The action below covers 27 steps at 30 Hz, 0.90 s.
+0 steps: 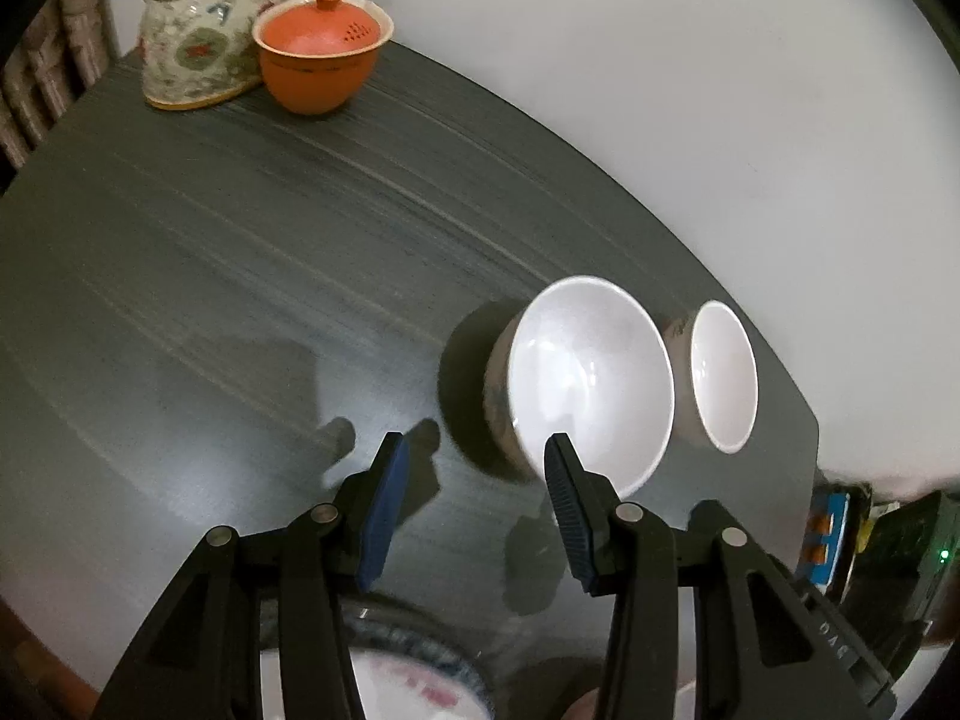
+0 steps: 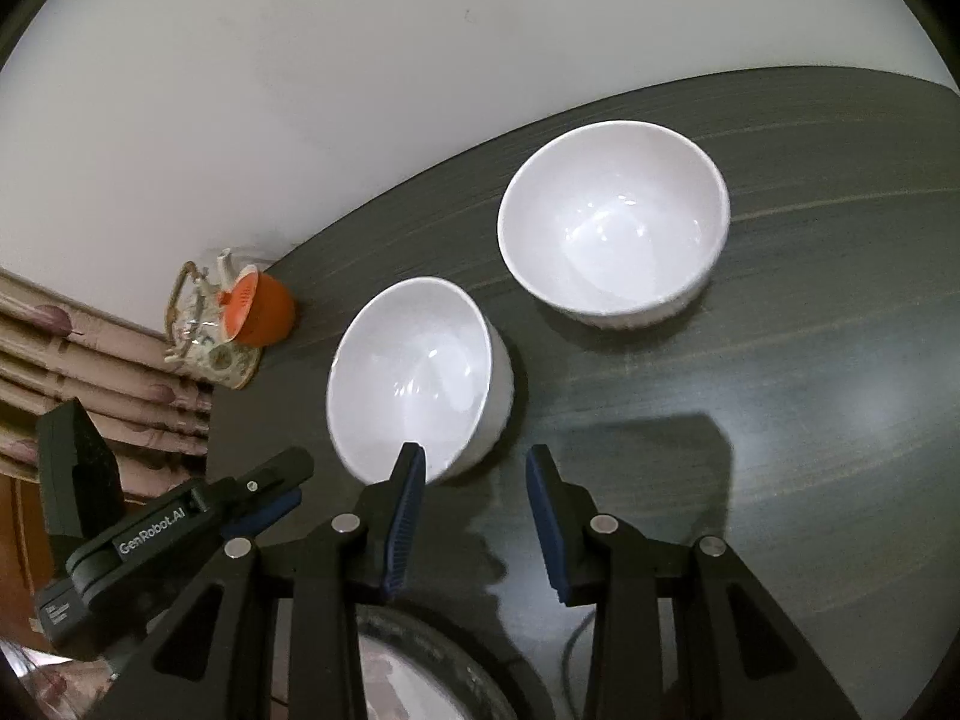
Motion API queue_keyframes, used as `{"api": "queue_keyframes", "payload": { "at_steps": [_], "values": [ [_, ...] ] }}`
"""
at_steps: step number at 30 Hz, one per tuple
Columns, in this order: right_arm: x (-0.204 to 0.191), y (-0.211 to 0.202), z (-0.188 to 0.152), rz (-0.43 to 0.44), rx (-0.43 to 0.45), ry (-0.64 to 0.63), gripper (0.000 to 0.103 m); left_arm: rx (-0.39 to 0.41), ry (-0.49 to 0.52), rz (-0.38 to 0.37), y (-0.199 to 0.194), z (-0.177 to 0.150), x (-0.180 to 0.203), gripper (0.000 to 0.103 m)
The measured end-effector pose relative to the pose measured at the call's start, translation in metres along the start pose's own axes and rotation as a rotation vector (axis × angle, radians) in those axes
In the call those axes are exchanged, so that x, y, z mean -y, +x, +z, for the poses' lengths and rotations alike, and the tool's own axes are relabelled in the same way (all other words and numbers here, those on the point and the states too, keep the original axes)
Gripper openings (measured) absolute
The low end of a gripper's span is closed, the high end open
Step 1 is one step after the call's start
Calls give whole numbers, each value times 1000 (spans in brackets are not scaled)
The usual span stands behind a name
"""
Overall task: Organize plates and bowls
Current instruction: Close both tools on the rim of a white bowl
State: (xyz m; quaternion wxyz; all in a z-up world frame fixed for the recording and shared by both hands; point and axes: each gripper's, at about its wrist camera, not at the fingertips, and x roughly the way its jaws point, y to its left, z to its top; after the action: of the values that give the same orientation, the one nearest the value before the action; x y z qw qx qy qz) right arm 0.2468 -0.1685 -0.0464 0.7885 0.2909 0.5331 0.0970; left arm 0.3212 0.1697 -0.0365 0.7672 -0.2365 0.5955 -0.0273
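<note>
We see the dark wood-grain surface (image 1: 240,252) first, its far edge running along a pale wall (image 2: 300,90). At the far left corner of the surface a patterned teapot (image 1: 192,42) stands with an orange lidded cup (image 1: 321,54) touching its right side; from the right wrist view the same pair sits small at the surface's left edge, before a striped curtain (image 2: 90,348).

Two white bowls stand upright along the far edge of the surface, near each other but apart. The larger bowl (image 2: 612,222) lies further toward the right end; the nearer bowl (image 2: 420,378) sits just ahead of our claws. In the left wrist view the nearer bowl (image 1: 591,378) hides part of the larger one (image 1: 723,375) behind it.

At the near edge, below both claws, we make out the rim of a plate (image 1: 420,678) with a blue and red pattern; most of it is hidden by the claw bodies.

Our left claw (image 1: 477,456) is spread wide with nothing between its blue pads; its right pad (image 1: 564,498) overlaps the near rim of the nearer bowl, though we cannot tell whether it touches. Our right claw (image 2: 474,468) is likewise wide apart and empty-handed, its left pad (image 2: 405,516) lying over the same bowl's near rim. The left claw's body (image 2: 180,528) shows at the lower left of the right wrist view.
</note>
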Motion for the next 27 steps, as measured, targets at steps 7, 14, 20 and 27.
{"api": "queue_keyframes", "payload": {
  "at_steps": [7, 14, 20, 27],
  "values": [
    [-1, 31, 9, -22, -40, -5, 36, -28, -1, -7, 31, 15, 2, 41],
    [-6, 48, 11, -49, -36, -39, 21, -56, 4, -6, 55, 19, 4, 21],
    [-9, 45, 4, -57, -30, -39, 18, -47, 22, 8, 55, 12, 5, 14],
    [-17, 11, -22, -22, -13, -62, 18, -18, 37, 15, 21, -18, 5, 14]
  ]
}}
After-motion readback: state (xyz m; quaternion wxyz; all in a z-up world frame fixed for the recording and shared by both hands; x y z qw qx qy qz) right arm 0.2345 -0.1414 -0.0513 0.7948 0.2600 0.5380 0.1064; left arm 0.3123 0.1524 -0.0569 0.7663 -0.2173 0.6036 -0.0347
